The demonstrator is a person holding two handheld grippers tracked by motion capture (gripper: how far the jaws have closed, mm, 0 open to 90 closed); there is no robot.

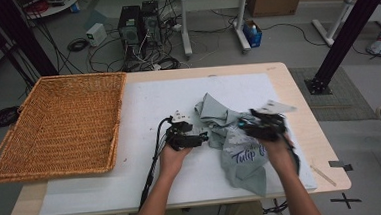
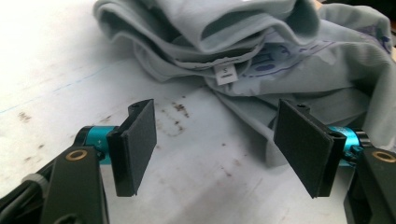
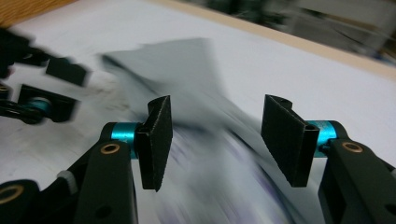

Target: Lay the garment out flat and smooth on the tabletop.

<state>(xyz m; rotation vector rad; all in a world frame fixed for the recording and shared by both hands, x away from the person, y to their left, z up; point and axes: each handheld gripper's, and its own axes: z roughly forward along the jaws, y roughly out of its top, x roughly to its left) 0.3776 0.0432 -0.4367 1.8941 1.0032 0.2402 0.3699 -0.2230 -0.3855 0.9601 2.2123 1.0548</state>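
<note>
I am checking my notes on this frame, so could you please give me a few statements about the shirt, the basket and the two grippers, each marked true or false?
1. The grey T-shirt lies crumpled on the white mat. True.
2. The wicker basket holds the shirt. False: the shirt lies on the mat, to the right of the basket.
3. The left gripper has its jaws apart, nothing between them. True.
4. The right gripper is clamped shut on the shirt. False: its jaws stand apart above the cloth.
5. The shirt bears purple print. True.

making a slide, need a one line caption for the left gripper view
Left gripper, jaws open, poised over the stained white mat beside a crumpled grey T-shirt showing its size tag.
</note>
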